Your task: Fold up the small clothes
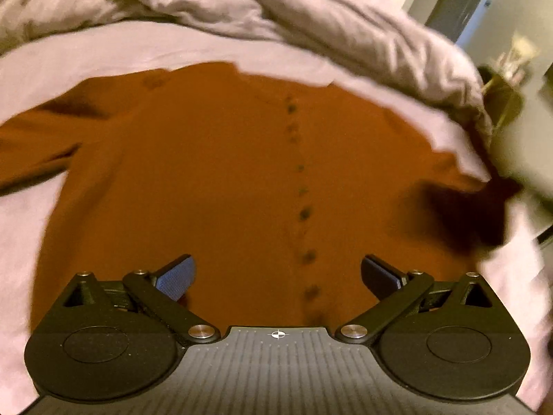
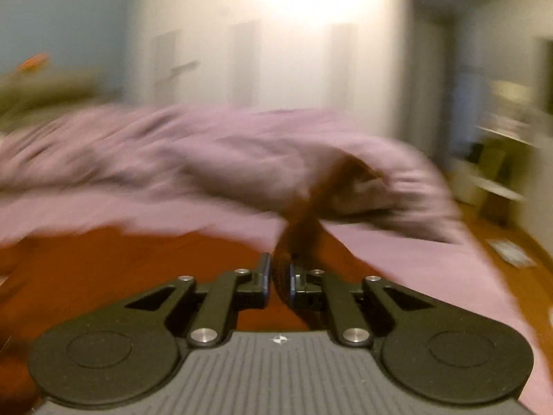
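- A rust-orange buttoned cardigan (image 1: 207, 173) lies spread flat on the bed sheet (image 1: 52, 55), near the bed's front edge.
- Its button row (image 1: 304, 214) runs from the front edge toward the crumpled lilac duvet (image 1: 311, 27) heaped along the far side; one sleeve (image 1: 34, 145) stretches toward the left edge.
- The left gripper (image 1: 278, 276) hovers over the hem, jaws wide, nothing between them.
- The right gripper (image 2: 280, 283) is pinched narrowly on a strip of the cardigan's fabric (image 2: 300, 235), lifted at the right edge; the view is blurred.
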